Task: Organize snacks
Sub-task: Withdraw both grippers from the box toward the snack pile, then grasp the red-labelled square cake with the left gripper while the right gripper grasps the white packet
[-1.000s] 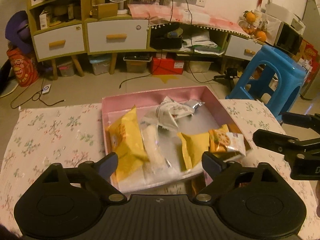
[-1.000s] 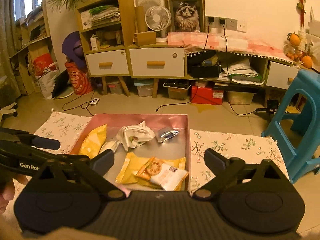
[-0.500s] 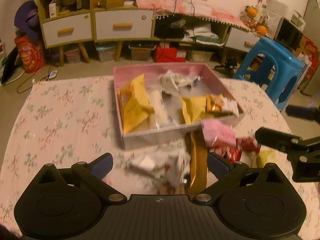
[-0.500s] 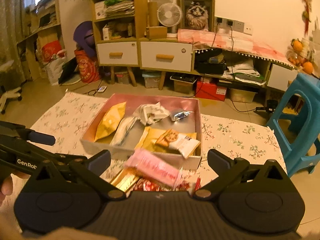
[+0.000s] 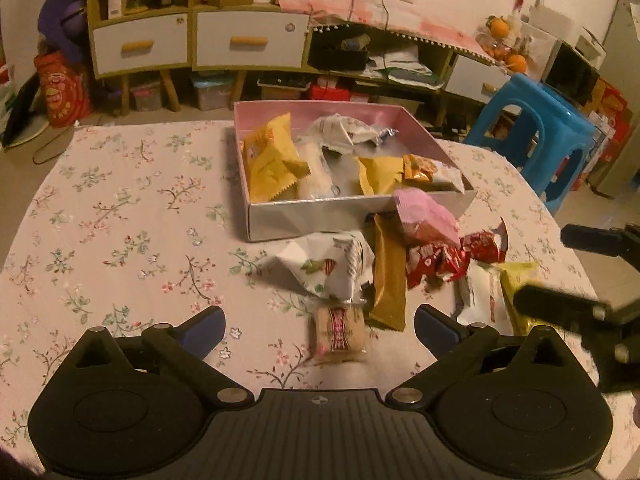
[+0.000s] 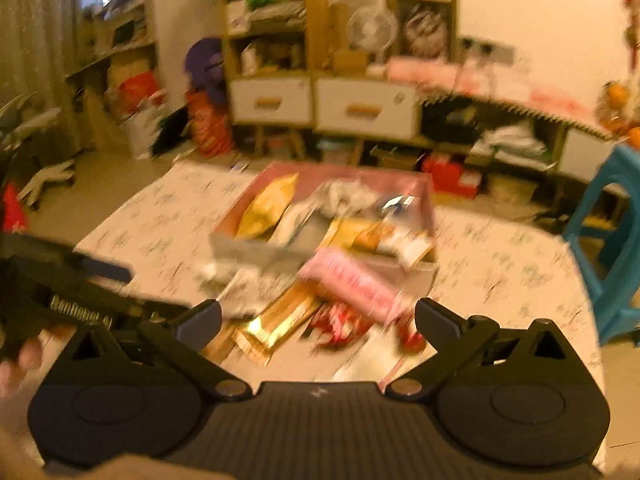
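A pink box (image 5: 256, 216) on the floral tablecloth holds several snack packets, among them a yellow one (image 5: 272, 160). In front of it lie loose snacks: a white packet (image 5: 328, 264), a gold bar (image 5: 388, 272), a pink packet (image 5: 426, 216), red packets (image 5: 452, 256) and a small biscuit pack (image 5: 339, 334). My left gripper (image 5: 320, 328) is open and empty just above the biscuit pack. My right gripper (image 6: 318, 320) is open and empty over the loose pile; its view is blurred. The box (image 6: 248, 246) and pink packet (image 6: 352, 280) also show there.
A blue stool (image 5: 532, 136) stands right of the table. Drawer cabinets (image 5: 248, 40) and shelves line the far wall. The right gripper's body (image 5: 580, 312) shows at the right edge of the left wrist view. Bare tablecloth (image 5: 120, 220) lies left of the box.
Both grippers have pulled back and risen from over the box. The loose snack pile in front of the box has come into view. Both stay open.
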Demonstrator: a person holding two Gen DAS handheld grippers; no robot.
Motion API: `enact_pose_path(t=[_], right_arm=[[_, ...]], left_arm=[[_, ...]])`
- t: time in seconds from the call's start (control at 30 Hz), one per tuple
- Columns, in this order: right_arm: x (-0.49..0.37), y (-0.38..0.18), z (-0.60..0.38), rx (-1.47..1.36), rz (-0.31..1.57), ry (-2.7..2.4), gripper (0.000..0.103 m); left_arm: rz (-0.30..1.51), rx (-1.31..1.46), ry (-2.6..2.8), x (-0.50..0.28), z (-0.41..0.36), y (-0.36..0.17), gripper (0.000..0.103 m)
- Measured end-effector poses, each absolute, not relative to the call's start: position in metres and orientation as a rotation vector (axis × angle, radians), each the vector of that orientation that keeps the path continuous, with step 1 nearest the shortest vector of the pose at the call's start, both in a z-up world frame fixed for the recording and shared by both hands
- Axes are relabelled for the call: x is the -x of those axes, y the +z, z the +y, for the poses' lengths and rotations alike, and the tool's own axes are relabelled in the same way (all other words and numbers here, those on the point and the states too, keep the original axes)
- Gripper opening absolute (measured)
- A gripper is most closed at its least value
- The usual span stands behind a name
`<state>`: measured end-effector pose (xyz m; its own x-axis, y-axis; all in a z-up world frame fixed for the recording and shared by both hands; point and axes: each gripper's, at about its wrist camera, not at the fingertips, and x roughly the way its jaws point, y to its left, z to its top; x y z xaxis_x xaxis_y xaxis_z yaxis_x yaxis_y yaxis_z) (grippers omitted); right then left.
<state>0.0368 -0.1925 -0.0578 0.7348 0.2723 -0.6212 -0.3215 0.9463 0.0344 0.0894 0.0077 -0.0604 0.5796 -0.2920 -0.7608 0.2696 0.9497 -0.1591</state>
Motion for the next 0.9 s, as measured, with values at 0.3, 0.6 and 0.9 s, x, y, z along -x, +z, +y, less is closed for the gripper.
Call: enact_pose_path(t=[0.3, 0.6, 0.9], right_arm=[[-0.02, -0.089, -0.19, 0.26, 0.725, 0.439, 0.103], [-0.025, -0.098, -0.203, 0.219, 0.761, 0.406, 0.101], [-0.049, -0.103, -0.217, -0.015, 0.87, 0.401, 0.073]], left_arm=[[0.823, -0.073, -0.356, -0.088, 0.009, -0.078, 0.102], [0.857, -0.051, -0.419, -0.094, 0.0, -0.101, 0.099], [0.912, -0.044, -0.457, -0.101, -0.018, -0.118, 0.066]])
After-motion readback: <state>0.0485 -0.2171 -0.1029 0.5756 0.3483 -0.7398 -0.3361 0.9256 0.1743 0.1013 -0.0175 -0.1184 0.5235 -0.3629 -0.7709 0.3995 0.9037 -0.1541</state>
